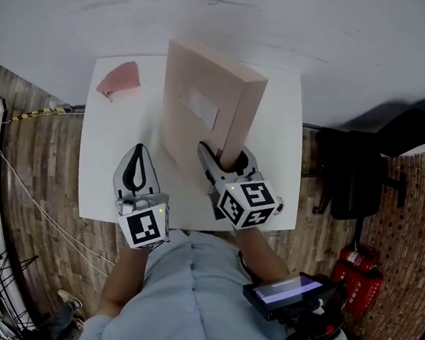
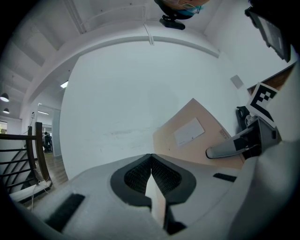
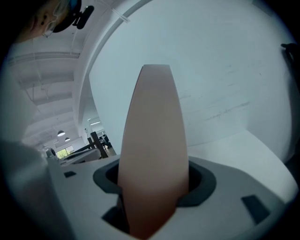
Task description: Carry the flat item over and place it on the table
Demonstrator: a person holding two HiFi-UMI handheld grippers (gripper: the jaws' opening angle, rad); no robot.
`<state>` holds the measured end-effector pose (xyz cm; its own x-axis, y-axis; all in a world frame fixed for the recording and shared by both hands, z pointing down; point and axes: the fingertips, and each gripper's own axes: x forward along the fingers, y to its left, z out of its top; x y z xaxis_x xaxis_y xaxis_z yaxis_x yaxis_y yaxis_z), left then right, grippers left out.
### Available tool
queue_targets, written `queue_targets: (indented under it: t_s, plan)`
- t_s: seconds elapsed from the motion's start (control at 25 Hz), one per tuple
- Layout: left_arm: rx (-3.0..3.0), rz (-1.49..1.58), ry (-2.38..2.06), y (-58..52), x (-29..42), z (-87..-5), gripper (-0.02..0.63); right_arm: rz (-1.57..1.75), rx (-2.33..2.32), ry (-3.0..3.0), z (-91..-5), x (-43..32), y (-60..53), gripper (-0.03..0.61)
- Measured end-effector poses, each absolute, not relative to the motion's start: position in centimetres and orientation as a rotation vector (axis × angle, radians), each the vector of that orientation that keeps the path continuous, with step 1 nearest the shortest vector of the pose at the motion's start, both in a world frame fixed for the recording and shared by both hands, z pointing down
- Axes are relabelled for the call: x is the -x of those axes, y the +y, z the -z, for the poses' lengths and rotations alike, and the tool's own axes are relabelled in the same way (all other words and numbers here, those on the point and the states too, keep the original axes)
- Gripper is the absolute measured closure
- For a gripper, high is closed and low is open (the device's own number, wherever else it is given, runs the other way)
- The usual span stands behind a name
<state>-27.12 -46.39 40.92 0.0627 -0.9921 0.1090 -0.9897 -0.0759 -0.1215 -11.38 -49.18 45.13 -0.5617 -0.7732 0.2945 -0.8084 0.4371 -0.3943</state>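
A flat pinkish-beige box [image 1: 204, 105] with a white label stands on edge, tilted, over the middle of the white table [image 1: 108, 163]. My right gripper [image 1: 225, 158] is shut on its near edge, one jaw on each broad face. In the right gripper view the box [image 3: 154, 140] fills the gap between the pads of that gripper [image 3: 154, 187]. My left gripper [image 1: 139, 151] hovers over the table's front left, shut and holding nothing. Its pads meet at the tips in the left gripper view [image 2: 151, 158], where the box [image 2: 197, 136] shows to the right.
A pink piece [image 1: 119, 79] lies at the table's back left corner. A black chair [image 1: 370, 166] stands right of the table, with red fire extinguishers [image 1: 359, 280] on the wooden floor nearby. Behind the table is a white wall [image 1: 227, 17]. A dark device [image 1: 287, 292] sits at the person's waist.
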Motion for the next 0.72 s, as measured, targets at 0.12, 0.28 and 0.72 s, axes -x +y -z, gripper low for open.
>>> queue_targets:
  t_s: [0.12, 0.28, 0.72]
  plan:
    - [2.284, 0.271, 2.111, -46.9, 27.0, -41.2, 0.604, -0.878, -1.408, -2.604, -45.7, 11.5, -49.2, 0.307]
    - [2.285, 0.282, 2.107, -47.3, 27.0, -41.5, 0.604, -0.991, -1.384, -2.601, -46.6, 11.7, -49.1, 0.305]
    - [2.286, 0.317, 2.079, -47.2, 26.8, -42.0, 0.604, -1.378, -1.151, -2.513, -50.1, 13.0, -47.6, 0.293]
